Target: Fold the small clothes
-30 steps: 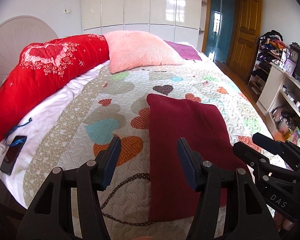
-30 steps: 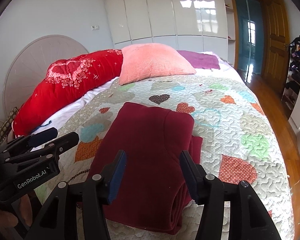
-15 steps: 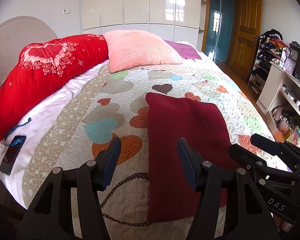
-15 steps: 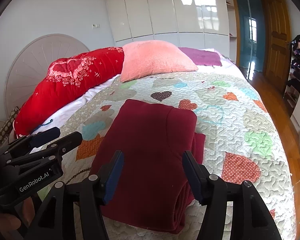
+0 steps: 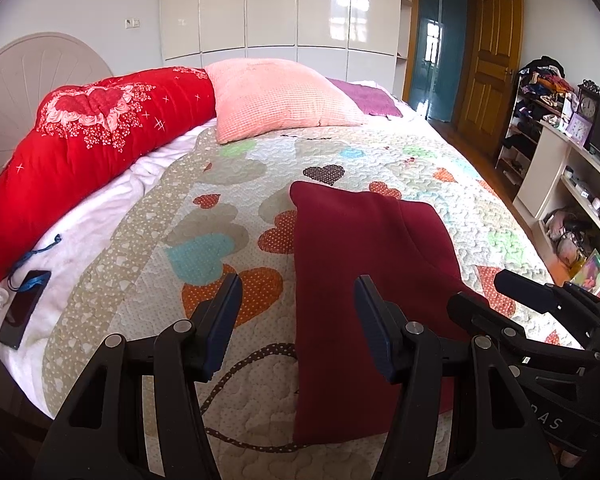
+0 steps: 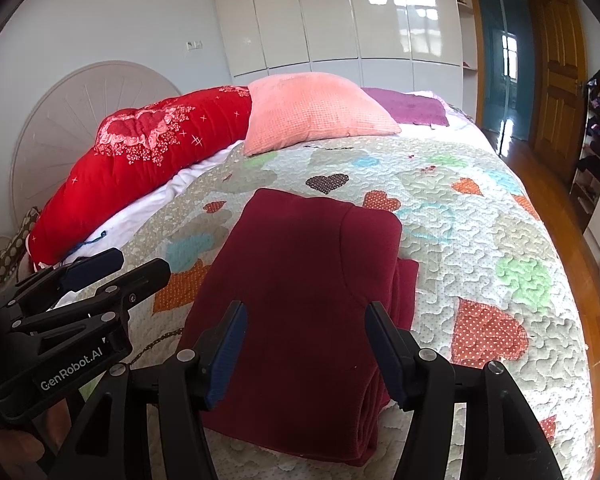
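Both grippers wide, holding nothing. Maroon garment (image 6: 300, 300) folded on quilt (image 6: 500, 240), long axis running away toward pillow (image 6: 312, 112). Right gripper (image 6: 304, 350) centred over near end; left gripper (image 5: 296, 320) straddles its left edge.

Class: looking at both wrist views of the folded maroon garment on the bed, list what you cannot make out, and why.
1. Maroon garment, left wrist view: near right part hidden behind the left gripper and right gripper.
2. Clock face: too small to read.
3. Phone screen: dark, nothing shows.
4. Garment type: folded, cannot tell.
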A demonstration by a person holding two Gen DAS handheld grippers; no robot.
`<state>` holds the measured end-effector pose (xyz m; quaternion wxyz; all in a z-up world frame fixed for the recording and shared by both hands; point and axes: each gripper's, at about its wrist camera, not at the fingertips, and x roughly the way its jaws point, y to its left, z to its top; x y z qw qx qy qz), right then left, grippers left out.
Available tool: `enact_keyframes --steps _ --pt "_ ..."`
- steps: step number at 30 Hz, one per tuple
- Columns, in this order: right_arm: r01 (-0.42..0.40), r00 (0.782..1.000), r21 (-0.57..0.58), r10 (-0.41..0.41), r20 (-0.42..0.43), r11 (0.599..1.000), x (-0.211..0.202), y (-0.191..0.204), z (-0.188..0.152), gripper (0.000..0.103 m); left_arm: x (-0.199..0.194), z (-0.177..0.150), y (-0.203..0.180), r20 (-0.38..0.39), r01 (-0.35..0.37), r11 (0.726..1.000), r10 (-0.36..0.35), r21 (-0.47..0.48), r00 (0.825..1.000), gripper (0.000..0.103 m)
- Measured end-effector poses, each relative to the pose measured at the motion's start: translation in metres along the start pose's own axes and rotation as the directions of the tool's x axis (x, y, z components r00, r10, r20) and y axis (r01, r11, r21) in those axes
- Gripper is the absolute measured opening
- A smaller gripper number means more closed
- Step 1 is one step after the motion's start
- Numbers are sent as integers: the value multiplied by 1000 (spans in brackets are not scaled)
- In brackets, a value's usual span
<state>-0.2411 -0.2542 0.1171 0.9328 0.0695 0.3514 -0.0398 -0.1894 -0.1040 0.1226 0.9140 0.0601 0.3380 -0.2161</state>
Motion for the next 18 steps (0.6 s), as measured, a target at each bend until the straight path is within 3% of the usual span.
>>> enact_keyframes --steps 18 --pt "-5 1000 9 5 -20 1000 8 -2 -2 59 3 -2 3 40 11 1000 -12 12 999 58"
